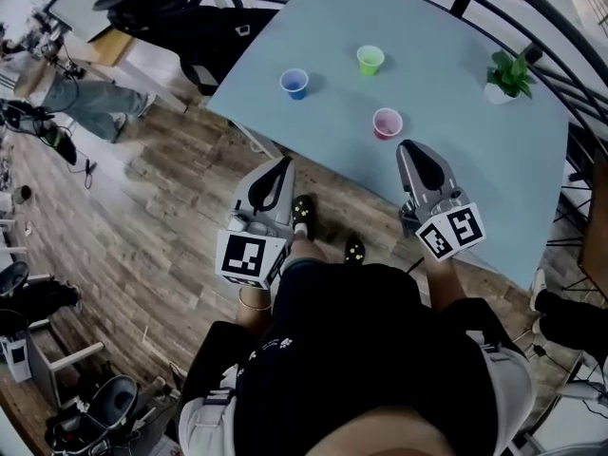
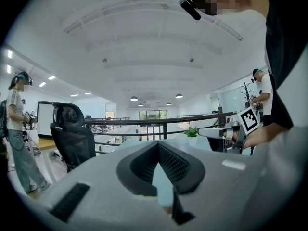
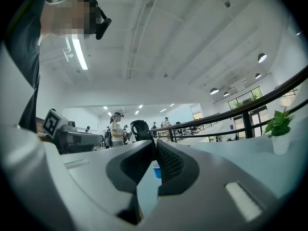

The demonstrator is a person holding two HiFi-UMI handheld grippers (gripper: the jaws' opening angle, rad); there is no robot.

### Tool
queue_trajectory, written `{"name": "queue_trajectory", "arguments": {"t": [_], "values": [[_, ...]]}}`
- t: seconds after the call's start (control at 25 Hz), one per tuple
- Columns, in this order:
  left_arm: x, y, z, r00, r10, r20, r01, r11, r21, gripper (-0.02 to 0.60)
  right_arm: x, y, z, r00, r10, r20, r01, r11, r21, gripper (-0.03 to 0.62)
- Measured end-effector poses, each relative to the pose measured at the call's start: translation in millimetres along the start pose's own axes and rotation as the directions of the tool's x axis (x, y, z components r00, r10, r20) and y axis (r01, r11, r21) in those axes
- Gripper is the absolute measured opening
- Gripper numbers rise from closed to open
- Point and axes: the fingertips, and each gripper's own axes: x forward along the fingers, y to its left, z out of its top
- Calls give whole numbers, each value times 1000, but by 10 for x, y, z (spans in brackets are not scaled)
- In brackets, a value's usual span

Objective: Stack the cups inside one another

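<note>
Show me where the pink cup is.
In the head view the pink cup stands on the table just beyond the right gripper, with the green cup behind it and the blue cup to its left.

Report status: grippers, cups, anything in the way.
Left gripper and right gripper shut, empty. Blue cup, green cup, pink cup upright, apart, unstacked. Potted plant far right, clear of cups.

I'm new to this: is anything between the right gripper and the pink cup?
Nothing visible. Only bare table lies between the right gripper and the pink cup; the plant stands well off to the side.
</note>
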Motion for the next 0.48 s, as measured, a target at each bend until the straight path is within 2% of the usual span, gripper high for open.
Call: {"name": "queue_trajectory", "arguments": {"t": [0.2,0.48], "values": [[173,243,50,1000,-19,2,19,1000,4,-8,211,-181,-72,998,-55,0,55,997,45,25],[382,487,56,999,-32,-6,32,999,6,-8,460,-349,-227,996,-88,-31,90,995,48,46]]}}
